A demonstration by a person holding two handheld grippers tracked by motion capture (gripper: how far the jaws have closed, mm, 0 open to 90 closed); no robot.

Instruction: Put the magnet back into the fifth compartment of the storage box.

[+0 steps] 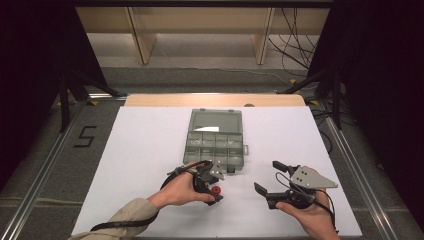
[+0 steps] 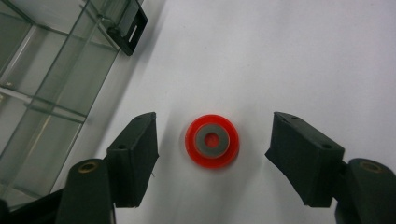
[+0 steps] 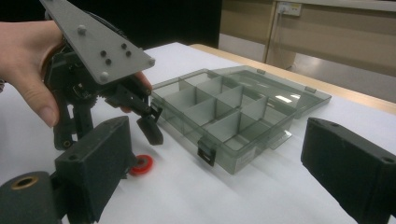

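A white counter [image 1: 150, 150] with a strip of bare wood along its far edge. Near the middle, toward the far edge, a clear grey compartment box [image 1: 216, 142] lies open, its lid flat behind it. A small red ring with a grey centre [image 1: 216, 190] lies just beside the box's near edge.
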